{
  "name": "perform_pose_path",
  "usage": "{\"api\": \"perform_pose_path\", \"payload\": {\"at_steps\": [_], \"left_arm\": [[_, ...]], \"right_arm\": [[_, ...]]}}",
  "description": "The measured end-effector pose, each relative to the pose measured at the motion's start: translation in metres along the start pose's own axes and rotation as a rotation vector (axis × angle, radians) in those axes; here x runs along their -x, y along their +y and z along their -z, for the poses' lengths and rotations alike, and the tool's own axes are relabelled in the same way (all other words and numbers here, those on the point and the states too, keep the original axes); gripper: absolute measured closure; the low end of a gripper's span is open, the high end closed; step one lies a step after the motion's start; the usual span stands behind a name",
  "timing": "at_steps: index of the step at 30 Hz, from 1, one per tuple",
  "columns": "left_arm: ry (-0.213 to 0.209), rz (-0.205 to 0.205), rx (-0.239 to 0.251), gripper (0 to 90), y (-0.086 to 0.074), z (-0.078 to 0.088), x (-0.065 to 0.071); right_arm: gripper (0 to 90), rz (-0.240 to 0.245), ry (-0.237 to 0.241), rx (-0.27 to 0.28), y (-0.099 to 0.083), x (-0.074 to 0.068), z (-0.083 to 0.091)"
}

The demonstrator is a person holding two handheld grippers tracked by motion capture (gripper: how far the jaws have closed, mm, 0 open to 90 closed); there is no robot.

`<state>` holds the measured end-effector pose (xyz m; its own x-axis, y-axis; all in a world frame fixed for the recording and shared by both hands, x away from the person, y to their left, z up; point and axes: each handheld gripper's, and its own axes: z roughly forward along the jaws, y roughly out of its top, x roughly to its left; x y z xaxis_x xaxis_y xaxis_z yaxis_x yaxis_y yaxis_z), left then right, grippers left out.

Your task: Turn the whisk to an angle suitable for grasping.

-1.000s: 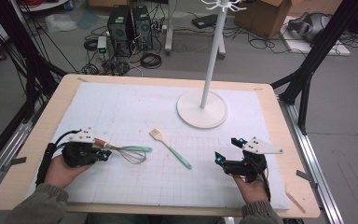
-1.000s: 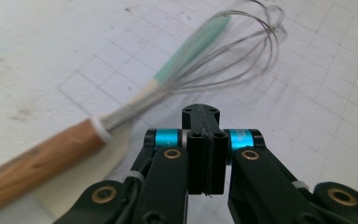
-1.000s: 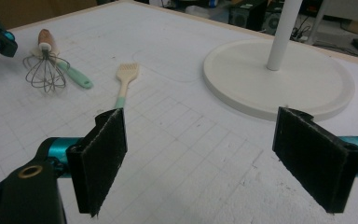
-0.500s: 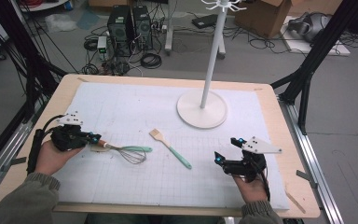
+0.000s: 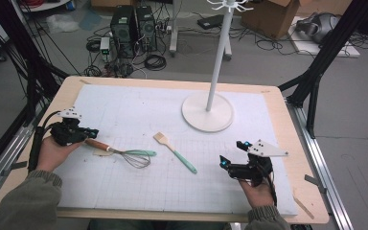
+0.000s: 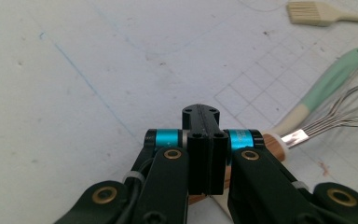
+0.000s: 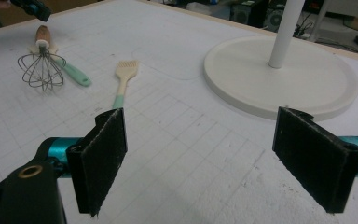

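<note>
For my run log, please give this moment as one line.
left tool: shut, empty, beside whisk handle | right tool: open, empty | whisk and brush: lying on mat

My left gripper (image 6: 204,154) is black plastic, with turquoise metal collars at the base of its jaws, brass-coloured rivets in the linkage arms and small screw holes on top. My right gripper (image 5: 237,155) matches it, carrying a grey three-cornered plate; its jaws wear rough black pads. Black cables trail back. My sleeves are olive green.
</note>
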<state>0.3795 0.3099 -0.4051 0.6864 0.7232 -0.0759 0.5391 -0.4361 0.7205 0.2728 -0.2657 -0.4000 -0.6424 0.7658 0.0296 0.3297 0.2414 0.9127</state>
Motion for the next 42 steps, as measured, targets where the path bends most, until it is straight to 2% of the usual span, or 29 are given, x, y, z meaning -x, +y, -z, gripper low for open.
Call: {"api": "perform_pose_path", "payload": {"at_steps": [5, 8, 14, 21, 42], "left_arm": [[-0.002, 0.008, -0.024, 89.5, -0.001, -0.005, 0.000], [0.002, -0.008, -0.041, 89.5, -0.001, -0.009, 0.001], [0.015, 0.019, -0.058, 89.5, -0.004, -0.010, -0.005], [0.017, 0.019, -0.078, 89.5, -0.009, -0.013, -0.007], [0.016, 0.041, -0.077, 89.2, -0.014, -0.008, -0.015]], "right_arm": [[16.4, 0.005, 0.002, 0.003, 0.000, 0.000, 0.000], [16.4, 0.004, 0.000, 0.005, 0.000, 0.000, 0.001], [16.4, 0.004, 0.001, 0.007, 0.000, 0.000, 0.001], [16.4, 0.003, 0.001, 0.008, 0.000, 0.000, 0.002], [16.4, 0.009, 0.004, 0.007, 0.000, -0.001, 0.002]]}}
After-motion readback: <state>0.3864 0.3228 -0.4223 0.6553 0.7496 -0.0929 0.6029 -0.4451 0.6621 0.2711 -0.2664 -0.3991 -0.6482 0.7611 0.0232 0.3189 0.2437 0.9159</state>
